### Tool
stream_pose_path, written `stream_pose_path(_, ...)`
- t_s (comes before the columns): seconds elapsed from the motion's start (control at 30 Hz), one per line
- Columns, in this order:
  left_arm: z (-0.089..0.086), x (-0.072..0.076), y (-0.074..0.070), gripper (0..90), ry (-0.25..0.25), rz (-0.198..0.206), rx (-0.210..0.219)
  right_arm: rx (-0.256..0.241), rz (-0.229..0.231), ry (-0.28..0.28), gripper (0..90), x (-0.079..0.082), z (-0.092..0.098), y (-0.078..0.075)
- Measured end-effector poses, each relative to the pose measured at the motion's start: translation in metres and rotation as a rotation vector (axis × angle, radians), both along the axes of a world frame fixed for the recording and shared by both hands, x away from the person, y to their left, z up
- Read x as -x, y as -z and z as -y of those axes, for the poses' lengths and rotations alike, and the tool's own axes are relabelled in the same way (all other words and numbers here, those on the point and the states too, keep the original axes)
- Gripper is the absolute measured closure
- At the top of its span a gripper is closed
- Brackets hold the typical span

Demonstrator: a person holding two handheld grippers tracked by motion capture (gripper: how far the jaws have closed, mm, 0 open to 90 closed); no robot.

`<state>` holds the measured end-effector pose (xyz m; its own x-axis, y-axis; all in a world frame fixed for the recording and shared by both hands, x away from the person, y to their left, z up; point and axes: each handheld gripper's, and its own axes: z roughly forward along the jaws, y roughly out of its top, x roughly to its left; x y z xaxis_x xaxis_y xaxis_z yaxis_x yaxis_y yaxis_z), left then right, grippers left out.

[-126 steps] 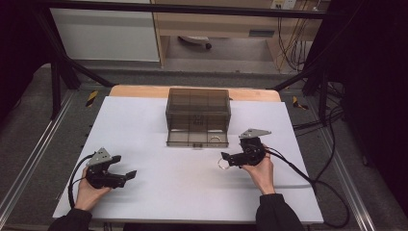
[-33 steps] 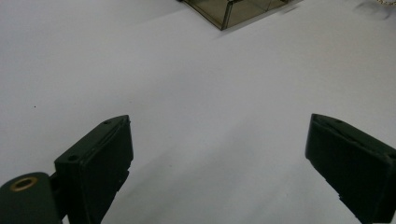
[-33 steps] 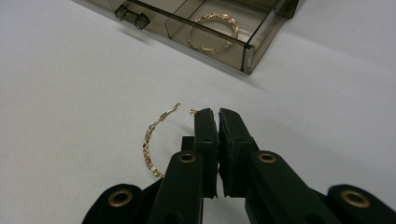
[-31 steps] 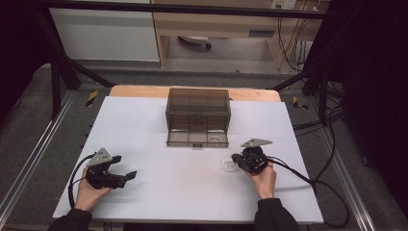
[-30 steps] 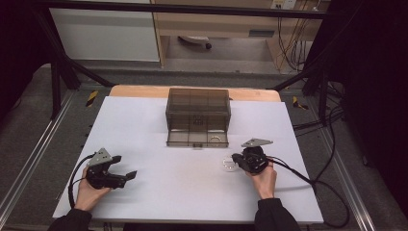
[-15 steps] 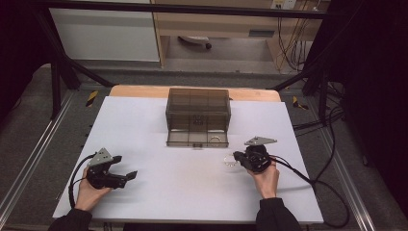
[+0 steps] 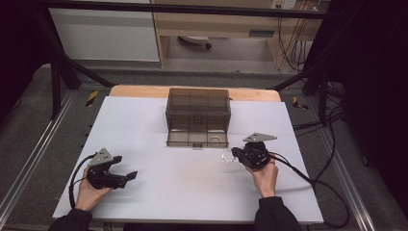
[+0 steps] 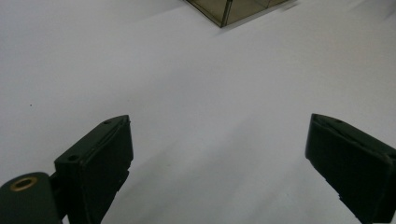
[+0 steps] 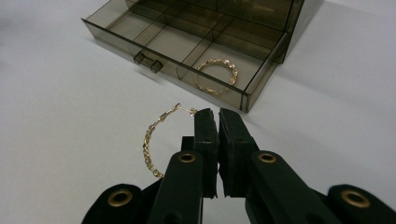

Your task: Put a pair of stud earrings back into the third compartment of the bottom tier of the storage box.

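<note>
White tabletop [image 7: 192, 192] spreads under both of your hands, with dark floor and metal rails around it. Your right gripper [image 9: 215, 116] has its jaws clenched on a gold hoop earring [image 9: 156, 140]; the 2 black pads meet on the hoop's rim near its clasp, and the rest of the ring hangs out to the left of the jaws in the right gripper view. In the high view that earring [image 7: 227, 157] shows as a pale ring at the tip of the right gripper [image 7: 235, 154], just in front of the drawer and a little to its right, close over the white surface; whether it touches the table you cannot tell.

Just beyond it sits the smoky transparent organizer box [image 7: 197, 109] with its bottom drawer [image 7: 197, 138] pulled out toward you. The drawer [image 9: 187, 42] is split into compartments, and a 2nd gold hoop earring [image 9: 215, 74] lies flat in the front compartment nearest your right gripper. A small knob [image 9: 145, 60] sticks out of the drawer's front wall.

Your left gripper [image 7: 126, 176] rests low near the table's front left, well apart from the box and the earrings. Its jaws stand wide and released, with bare table between them and a corner of the box [image 8: 224, 14] far ahead.
</note>
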<state>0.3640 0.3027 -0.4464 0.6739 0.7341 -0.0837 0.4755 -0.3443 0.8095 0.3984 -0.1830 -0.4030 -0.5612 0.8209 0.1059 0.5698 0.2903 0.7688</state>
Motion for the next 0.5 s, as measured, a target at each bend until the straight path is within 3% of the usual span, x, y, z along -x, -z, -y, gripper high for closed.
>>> stream_pose_path(0.5,0.000,0.000,0.000,7.4,0.000,0.000,0.000,-0.018,0.022,0.009,87.0,-0.015,-0.013,-0.009)
